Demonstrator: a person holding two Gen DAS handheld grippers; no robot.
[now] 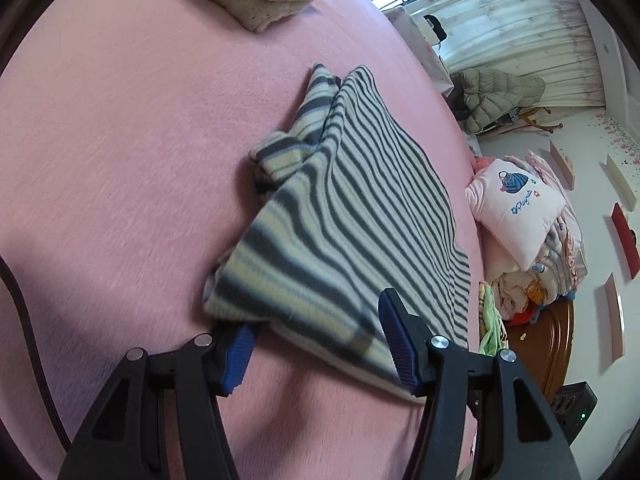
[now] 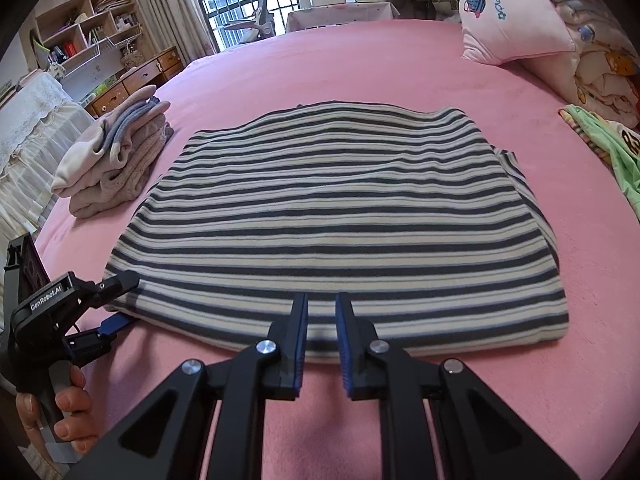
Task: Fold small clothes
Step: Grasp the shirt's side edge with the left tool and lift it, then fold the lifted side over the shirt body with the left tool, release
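Note:
A cream and dark grey striped garment [image 2: 340,220] lies folded flat on the pink bed [image 2: 400,72]. In the left wrist view the same striped garment [image 1: 360,208] runs away from me, with a bunched fold at its far left. My left gripper [image 1: 318,312] stands open astride its near corner, one blue pad under the hem and the other above the cloth. From the right wrist view that left gripper [image 2: 124,300] sits at the garment's near left corner, held by a hand [image 2: 68,408]. My right gripper [image 2: 321,298] hovers at the middle of the near hem, jaws narrowly apart, nothing pinched between them.
A folded stack of beige and pink clothes [image 2: 116,160] sits on the bed left of the garment. A pink pillow [image 2: 516,12] and piled bedding lie at the far right, with a green garment [image 2: 608,152] beside them. Shelves and drawers stand beyond the bed's left edge.

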